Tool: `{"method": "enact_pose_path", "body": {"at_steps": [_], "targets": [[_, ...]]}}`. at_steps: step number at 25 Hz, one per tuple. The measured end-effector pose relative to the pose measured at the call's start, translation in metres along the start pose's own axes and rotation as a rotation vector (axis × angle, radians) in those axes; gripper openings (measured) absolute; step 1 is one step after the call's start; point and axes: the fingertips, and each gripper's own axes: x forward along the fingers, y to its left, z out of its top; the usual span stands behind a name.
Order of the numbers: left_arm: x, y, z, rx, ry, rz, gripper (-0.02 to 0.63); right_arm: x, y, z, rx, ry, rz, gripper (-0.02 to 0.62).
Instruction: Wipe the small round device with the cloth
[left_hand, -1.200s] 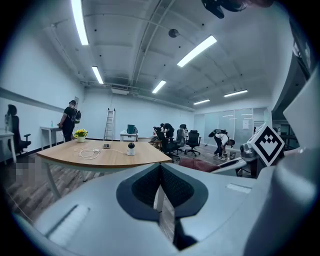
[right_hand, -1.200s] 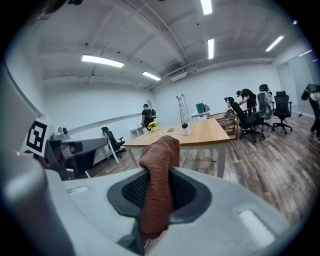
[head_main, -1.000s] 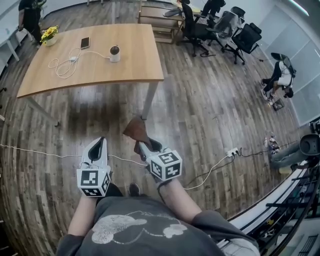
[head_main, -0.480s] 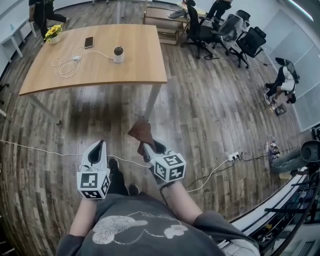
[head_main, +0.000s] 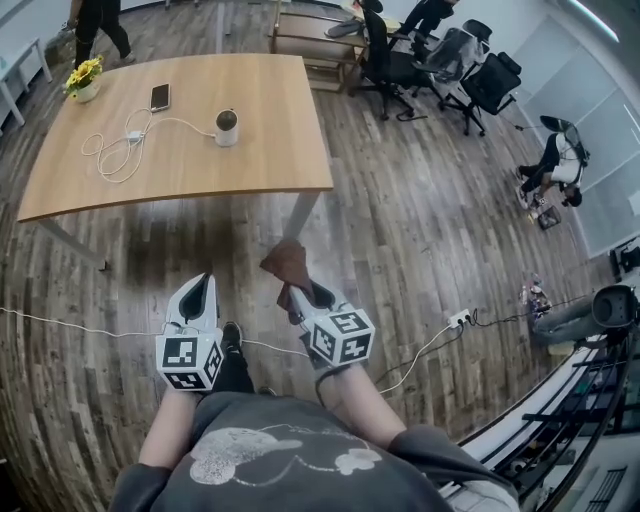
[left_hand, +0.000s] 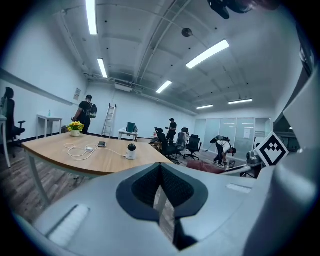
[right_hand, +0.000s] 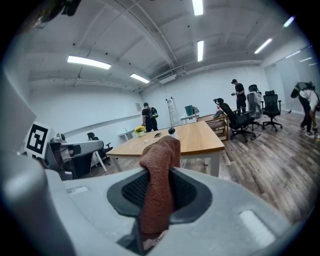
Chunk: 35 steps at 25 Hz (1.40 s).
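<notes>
My left gripper is nearest, low and in front of me, its jaws pressed together with nothing between them. Just beside it, my right gripper pinches the brown cloth, which stands up out of the jaws and folds over at the top; the right gripper view shows the cloth gripped between the pads.

Bare wood floor lies open ahead of both grippers, up to the near edge of the table. A white table leg comes down near its right corner. A cord runs across the floor to a power strip on my right.

The small round device stands upright on the table, well back from that edge, with a white cable coiled to its left. Office chairs stand beyond.

Against half a second ago, the table edge sits lower in my view, so closer; the grippers hold as they were.
</notes>
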Motion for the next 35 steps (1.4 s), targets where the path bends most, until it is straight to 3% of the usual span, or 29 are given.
{"method": "enact_pose_path", "body": {"at_steps": [7,19,27,35], "targets": [[0.058,0.046,0.031,-0.008,-0.002,-0.038,0.018,0.069,-0.005,0.059,-0.002,-0.024,-0.030,0.078],[0.125,0.111,0.063,-0.019,0.002,-0.113,0.018,0.153,0.012,0.105,-0.004,-0.047,-0.101,0.079],[0.152,0.106,0.064,-0.014,0.020,-0.137,0.018,0.166,-0.001,0.109,0.005,-0.038,-0.103,0.080],[0.174,0.119,0.057,0.015,0.073,-0.086,0.018,0.209,-0.018,0.124,0.019,-0.025,-0.048,0.080]]}}
